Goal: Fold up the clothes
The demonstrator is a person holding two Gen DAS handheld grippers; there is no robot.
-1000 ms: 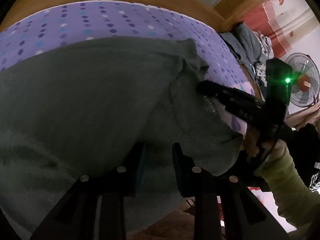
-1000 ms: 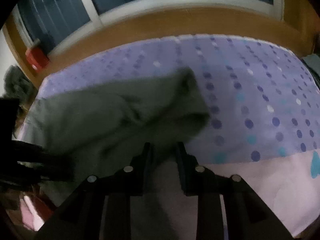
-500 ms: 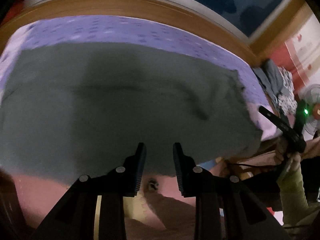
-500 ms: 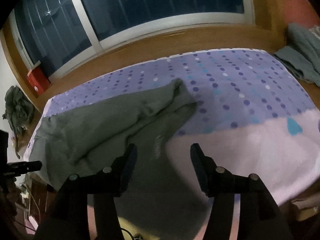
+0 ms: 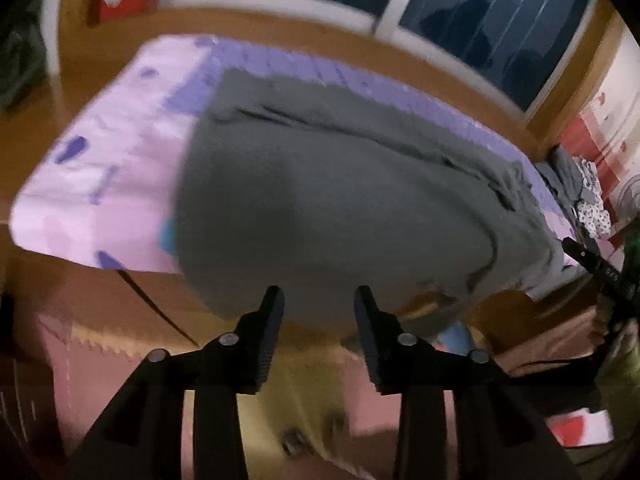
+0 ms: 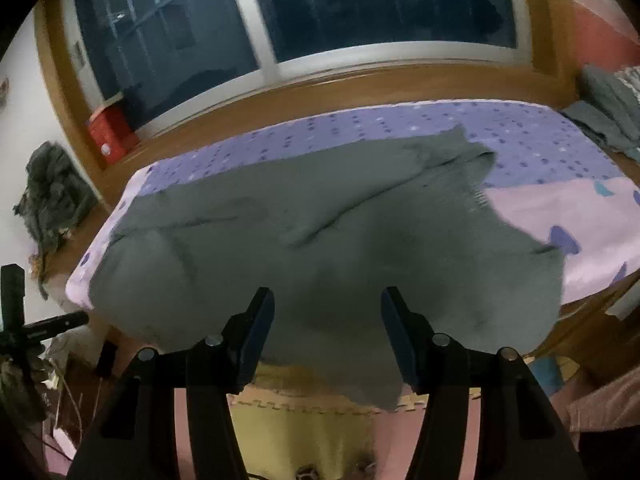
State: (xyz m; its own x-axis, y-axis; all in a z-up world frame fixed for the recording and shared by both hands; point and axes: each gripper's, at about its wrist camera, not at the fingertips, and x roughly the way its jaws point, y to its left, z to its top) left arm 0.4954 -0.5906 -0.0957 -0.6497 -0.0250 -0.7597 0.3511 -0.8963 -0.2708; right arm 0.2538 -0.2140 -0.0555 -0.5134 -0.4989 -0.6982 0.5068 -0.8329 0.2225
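A grey-green garment (image 5: 340, 200) lies spread across the bed, its near edge hanging over the side (image 6: 360, 352). A long fold crosses its top (image 6: 380, 196). My left gripper (image 5: 320, 300) hovers off the bed's edge in front of that hanging edge. Its jaws are opening and the pads press on nothing. My right gripper (image 6: 326, 300) also stands back from the bed, open, with no cloth between its fingers. Each gripper shows at the rim of the other's view: the right one (image 5: 592, 260) and the left one (image 6: 60, 322).
The bed has a purple dotted sheet (image 6: 540, 144) with a pink part (image 5: 100, 152), inside a wooden frame under a dark window (image 6: 360, 8). Folded clothes (image 6: 608, 108) lie at the far right, dark clothes (image 6: 48, 192) at the left. Foam mats (image 6: 320, 428) cover the floor.
Both grippers let go of the garment and drew back from the bed. The garment now lies spread out, and the left view swung leftward along the bed.
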